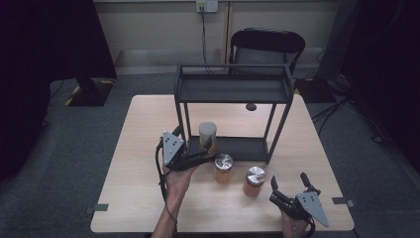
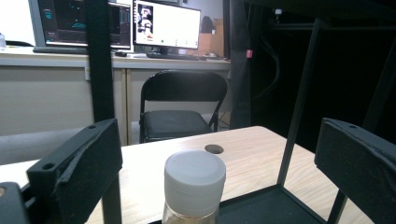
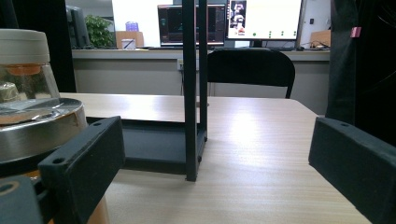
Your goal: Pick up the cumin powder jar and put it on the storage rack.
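Right gripper [image 1: 288,184] sat at 5 o'clock on the table [image 1: 148,163], jaws spread wide, nothing between them. In the right gripper view a steel-lidded jar [image 3: 32,126] sat close at 9 o'clock, just beside the left jaw; can't tell if it touched.

Two steel-lidded jars stood on the tabletop in front of the rack: one [image 1: 254,181] at 11 o'clock from the right gripper, near it, the other [image 1: 223,168] just left of that, apart from it.

Left gripper [image 1: 204,150] was at table centre-left, pointed toward 2 o'clock, jaws wide open on either side of the white-capped jar [image 1: 207,138]. In the left gripper view that jar [image 2: 194,184] sat between the jaws with clear gaps both sides, so not gripped. The jar stood upright on the front-left corner of the bottom shelf of the black rack [image 1: 233,89].

Farther out at 12 o'clock: a small dark hole [image 1: 251,106] in the tabletop behind the rack, then a black folding chair [image 1: 267,44] past the far edge.
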